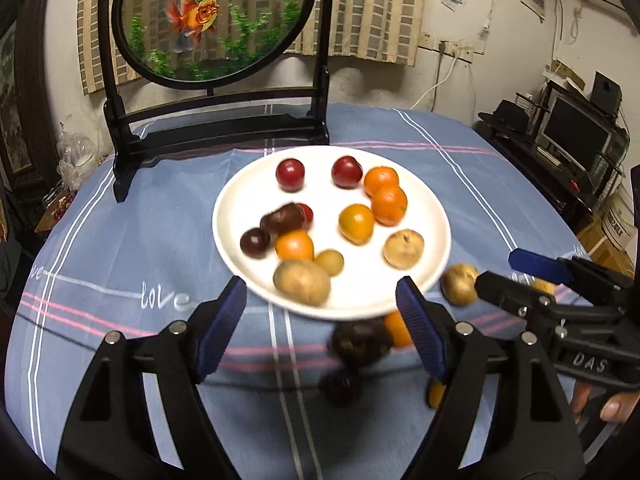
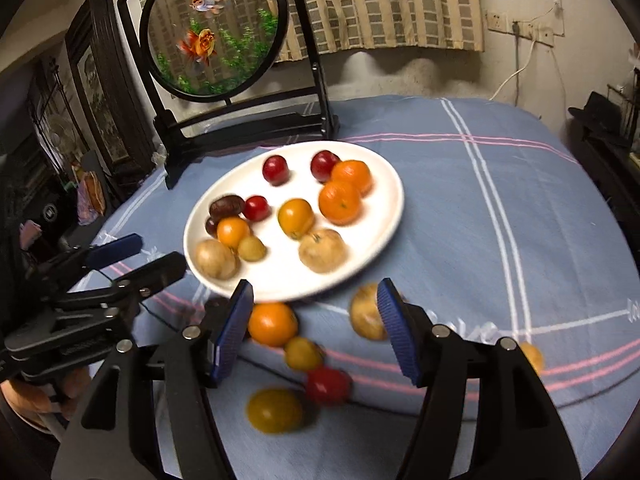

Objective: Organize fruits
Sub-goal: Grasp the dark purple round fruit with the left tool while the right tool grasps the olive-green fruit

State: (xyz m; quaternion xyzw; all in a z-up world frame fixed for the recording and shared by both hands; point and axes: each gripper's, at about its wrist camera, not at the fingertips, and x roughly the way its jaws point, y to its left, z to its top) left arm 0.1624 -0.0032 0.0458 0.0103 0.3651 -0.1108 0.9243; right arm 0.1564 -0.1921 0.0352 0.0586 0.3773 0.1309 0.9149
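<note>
Fruit mostly sits on the round white plate (image 2: 384, 216), so gathering looks partly done. Loose orange tangerine (image 2: 273, 323) lies just off its rim on the blue cloth (image 2: 500, 240). Left gripper (image 1: 320, 320) and right gripper (image 2: 314, 328) hover spread apart, empty.

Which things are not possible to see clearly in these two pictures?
- Left wrist view: two dark fruits below the plate are blurred; kind unclear.
- Left wrist view: an orange fruit is half hidden by a finger of the left gripper.
- Right wrist view: a tan fruit is partly covered by a finger of the right gripper.
</note>
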